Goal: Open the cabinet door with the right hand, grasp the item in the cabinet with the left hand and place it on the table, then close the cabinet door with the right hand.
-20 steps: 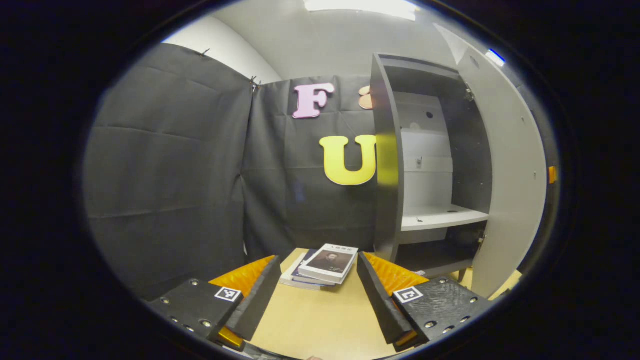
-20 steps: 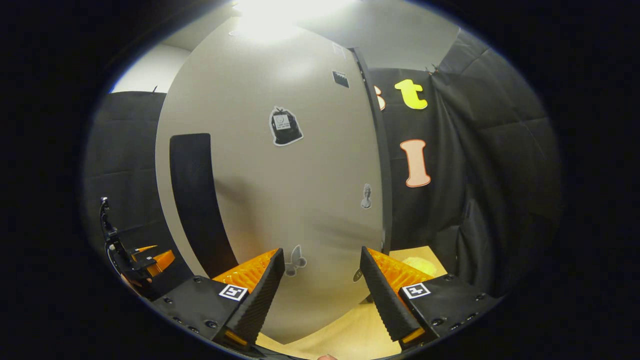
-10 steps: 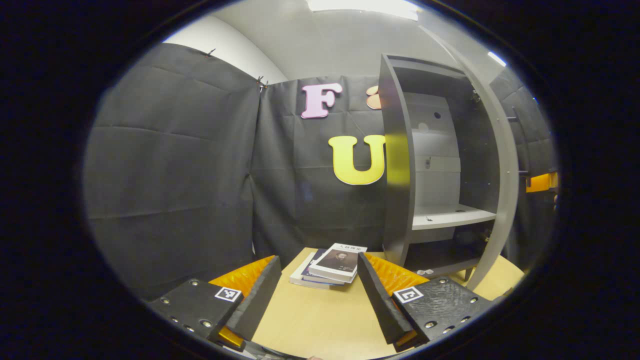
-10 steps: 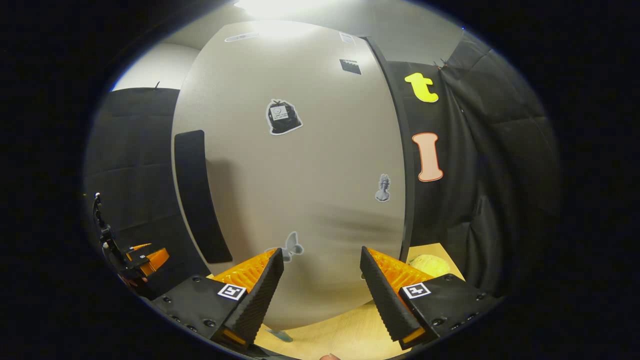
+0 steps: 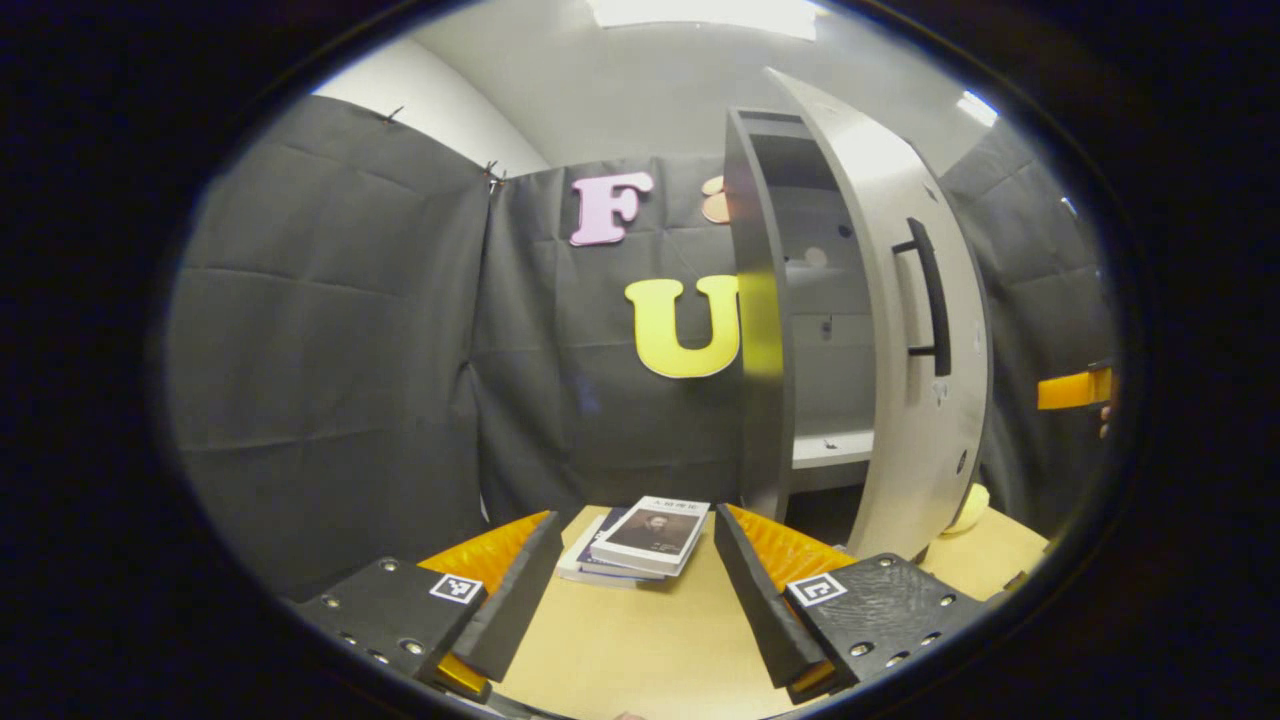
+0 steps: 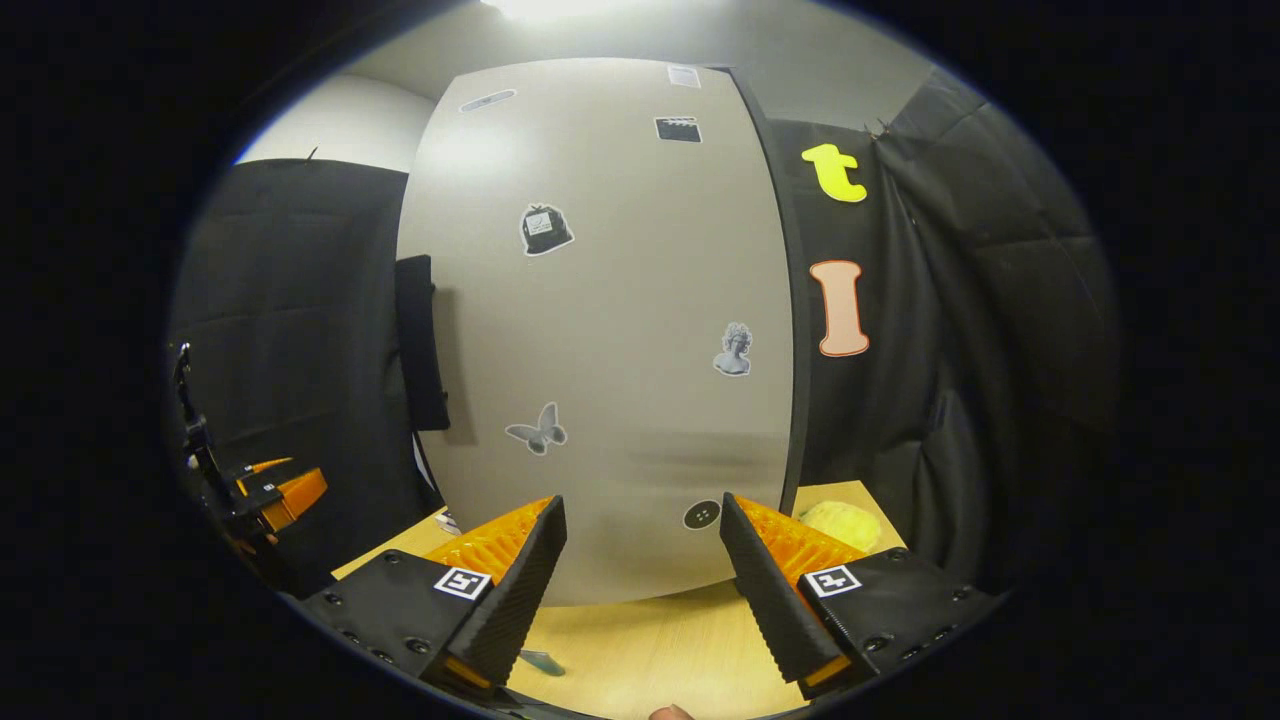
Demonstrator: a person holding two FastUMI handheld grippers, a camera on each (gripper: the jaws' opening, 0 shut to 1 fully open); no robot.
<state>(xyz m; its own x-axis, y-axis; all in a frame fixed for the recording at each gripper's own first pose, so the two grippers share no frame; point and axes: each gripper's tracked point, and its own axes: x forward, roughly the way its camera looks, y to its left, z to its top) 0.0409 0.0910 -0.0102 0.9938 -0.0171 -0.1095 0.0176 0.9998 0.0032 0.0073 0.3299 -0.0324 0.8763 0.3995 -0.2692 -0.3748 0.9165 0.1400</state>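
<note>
left gripper view: left gripper (image 5: pixel 630 590) fingers spread wide apart, nothing between them, hovering over the light wooden table (image 5: pixel 640 650). small stack of books (image 5: pixel 635 538) with a portrait cover on top lies on the table just ahead of the fingertips, left of the tall dark-grey cabinet (image 5: pixel 757 330). pale grey cabinet door (image 5: pixel 915 400) with a black bar handle (image 5: pixel 932 300) stands partly ajar, a white shelf (image 5: pixel 830 448) visible through the gap. yellow round object (image 5: pixel 968 508) sits on the table just behind the door's lower edge. the other gripper shows at the far right edge with a fingertip of a hand.

right gripper view: right gripper (image 6: pixel 640 590) also open, empty, fingers pointing at the door's outer face (image 6: pixel 600 330), close to it; cannot tell if touching. door carries small stickers, among them a butterfly sticker (image 6: pixel 537 430) and a bust sticker (image 6: pixel 734 350). yellow object (image 6: pixel 843 522) lies on the table at right, beside the door edge. left gripper (image 6: pixel 270 495) seen far left
</note>
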